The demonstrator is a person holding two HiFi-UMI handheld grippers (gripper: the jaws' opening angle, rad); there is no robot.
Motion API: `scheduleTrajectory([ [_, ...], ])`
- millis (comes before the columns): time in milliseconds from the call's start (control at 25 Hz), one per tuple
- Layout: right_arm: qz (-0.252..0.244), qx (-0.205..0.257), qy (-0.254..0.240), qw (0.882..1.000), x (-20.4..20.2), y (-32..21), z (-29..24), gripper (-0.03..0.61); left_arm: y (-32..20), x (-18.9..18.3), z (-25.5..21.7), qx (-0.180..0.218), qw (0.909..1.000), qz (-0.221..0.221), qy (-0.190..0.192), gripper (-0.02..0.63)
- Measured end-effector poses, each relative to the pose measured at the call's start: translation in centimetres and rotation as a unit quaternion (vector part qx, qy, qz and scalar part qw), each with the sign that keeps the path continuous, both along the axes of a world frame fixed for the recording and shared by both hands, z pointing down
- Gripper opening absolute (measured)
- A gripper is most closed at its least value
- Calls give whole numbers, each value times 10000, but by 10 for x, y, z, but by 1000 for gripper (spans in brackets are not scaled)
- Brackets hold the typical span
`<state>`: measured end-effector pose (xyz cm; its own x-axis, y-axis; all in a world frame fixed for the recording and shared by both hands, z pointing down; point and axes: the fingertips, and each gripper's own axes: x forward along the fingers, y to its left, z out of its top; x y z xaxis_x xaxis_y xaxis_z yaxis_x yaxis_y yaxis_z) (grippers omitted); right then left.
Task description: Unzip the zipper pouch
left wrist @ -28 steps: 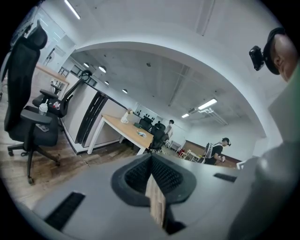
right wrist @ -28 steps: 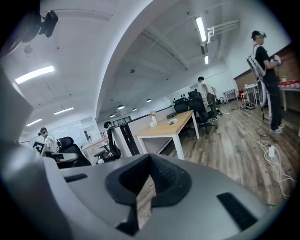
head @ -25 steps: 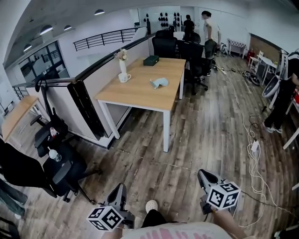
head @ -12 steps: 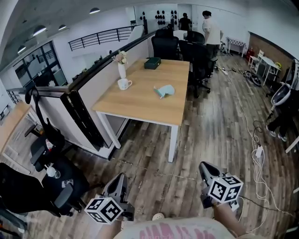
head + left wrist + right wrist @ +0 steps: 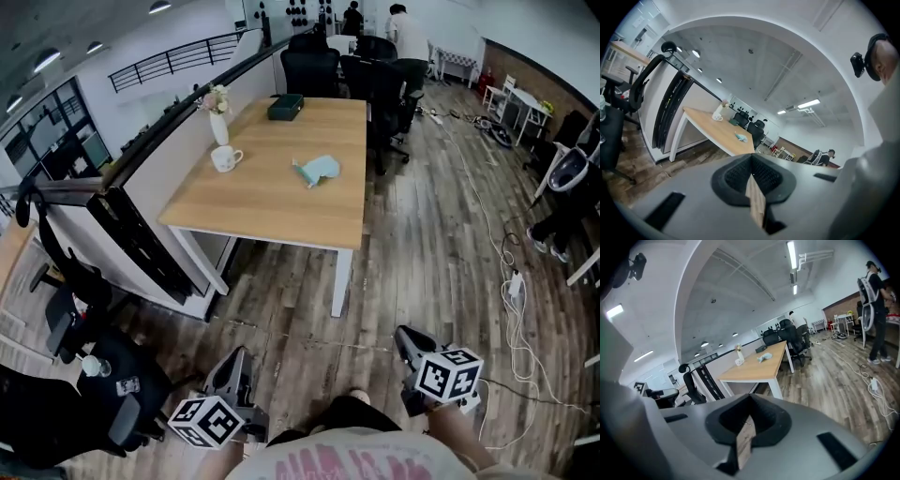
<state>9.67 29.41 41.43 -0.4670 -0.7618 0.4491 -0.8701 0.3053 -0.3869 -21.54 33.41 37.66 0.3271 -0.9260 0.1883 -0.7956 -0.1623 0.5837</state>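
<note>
Wood-plank flooring [image 5: 431,253] leads to a light wooden table [image 5: 272,202], where the pale blue zipper pouch [image 5: 319,169] lies at twelve o'clock, well apart from the left gripper [image 5: 234,364] and right gripper [image 5: 406,339], both closed, empty.

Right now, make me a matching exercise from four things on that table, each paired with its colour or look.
Things:
1. pouch
2. mug
3. box
4. vase

Descriptions:
A. dark green, flat
B. light blue
C. white, with a handle
D. white, tall and narrow

Pairs: 1-B, 2-C, 3-A, 4-D
</note>
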Motion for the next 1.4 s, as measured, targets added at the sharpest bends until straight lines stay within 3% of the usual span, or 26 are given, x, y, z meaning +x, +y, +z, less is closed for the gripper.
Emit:
scheduleTrajectory([
  [120,41,-84,-46,9999,4,-19,6,-3,-18,2,10,-177,9998,7,-39,2],
  [440,-270,-36,-62,9996,2,-108,4,-3,-87,1,7,-149,9993,-342,-14,2],
  [760,-754,133,-186,9969,-2,-205,-17,-3,-168,16,-27,193,9979,-622,-72,2],
  [1120,-963,307,-300,9944,8,-284,-25,-3,-231,32,-27,357,9957,-851,31,2],
  [1400,-1126,-90,-343,9930,11,-309,6,-3,-254,41,-5,134,9950,-992,51,2],
])
